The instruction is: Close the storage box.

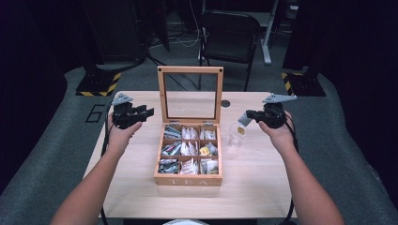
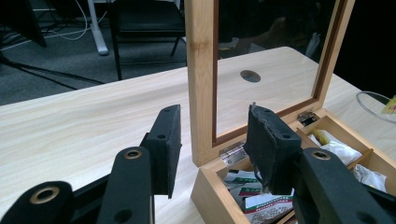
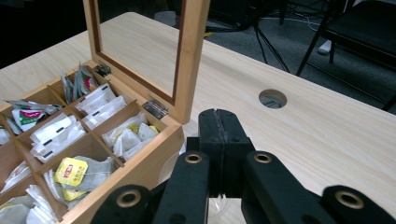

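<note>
Teabag (image 1: 242,119) hangs from your right gripper (image 1: 250,114), jaws clenched on it, just above the plastic cup (image 1: 236,134) right of the tea box (image 1: 188,179); swing wide and it misses. Left gripper (image 1: 146,112) stands released.

Wooden table (image 1: 263,187), tea box (image 1: 188,180), plastic cup (image 1: 236,136)

tea bag (image 1: 242,123) | pale, yellow tag | hanging over clear cup (image 1: 236,136)
</note>
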Demonstrator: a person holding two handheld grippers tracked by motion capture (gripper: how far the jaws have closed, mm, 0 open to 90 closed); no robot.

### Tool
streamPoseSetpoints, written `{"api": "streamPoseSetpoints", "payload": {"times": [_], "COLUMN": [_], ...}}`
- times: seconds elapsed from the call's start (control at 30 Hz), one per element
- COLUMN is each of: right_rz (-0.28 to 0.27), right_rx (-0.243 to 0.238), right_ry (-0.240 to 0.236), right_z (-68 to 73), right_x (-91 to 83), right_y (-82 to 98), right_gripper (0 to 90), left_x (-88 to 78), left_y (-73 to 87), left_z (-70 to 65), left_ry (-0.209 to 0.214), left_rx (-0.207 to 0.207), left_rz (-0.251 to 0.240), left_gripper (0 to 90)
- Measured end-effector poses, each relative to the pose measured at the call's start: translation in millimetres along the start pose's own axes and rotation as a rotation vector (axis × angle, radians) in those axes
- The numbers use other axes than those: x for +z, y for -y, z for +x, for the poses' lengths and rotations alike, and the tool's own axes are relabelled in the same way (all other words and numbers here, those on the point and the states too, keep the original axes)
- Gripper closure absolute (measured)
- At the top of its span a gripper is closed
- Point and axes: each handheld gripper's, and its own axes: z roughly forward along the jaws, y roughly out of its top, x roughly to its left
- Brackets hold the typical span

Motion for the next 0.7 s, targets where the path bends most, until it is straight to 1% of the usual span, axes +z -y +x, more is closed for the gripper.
{"api": "streamPoseSetpoints", "payload": {"times": [0.13, 0.2, 0.5, 0.7], "right_rz": [0.005, 0.008, 0.014, 0.032], "right_rx": [0.016, 0.016, 0.010, 0.013], "right_ry": [0.012, 0.018, 0.026, 0.029], "right_z": [-4.8, -6.0, -6.4, -4.9], "right_x": [1.6, 2.1, 4.1, 10.6], "right_y": [1.5, 2.2, 2.9, 7.6], "right_gripper": [89.9, 89.9, 89.9, 89.8], "left_x": [0.0, -0.1, 0.5, 0.8], "left_y": [0.1, 0.2, 0.4, 0.5], "left_z": [0.1, 0.0, -0.2, 0.0], "left_ry": [0.000, 0.000, -0.002, -0.002], "left_rx": [0.000, 0.000, -0.001, 0.001], "left_rz": [0.002, 0.002, 0.001, 0.001], "left_gripper": [55.3, 55.3, 55.3, 55.3]}}
